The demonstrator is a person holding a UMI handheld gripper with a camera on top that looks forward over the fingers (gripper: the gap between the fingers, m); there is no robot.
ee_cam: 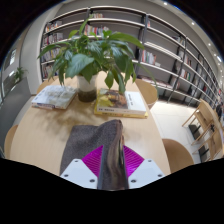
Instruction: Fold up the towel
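A grey-brown towel hangs between the fingers of my gripper, which is shut on it; its cloth rises from the magenta pads and drapes forward over the wooden table. The towel's lower part is hidden behind the fingers. The gripper is held above the table's near side.
A potted green plant stands at the far middle of the table. Open magazines lie at the far left and right of the pot. Wooden chairs stand at the right. Bookshelves line the back wall.
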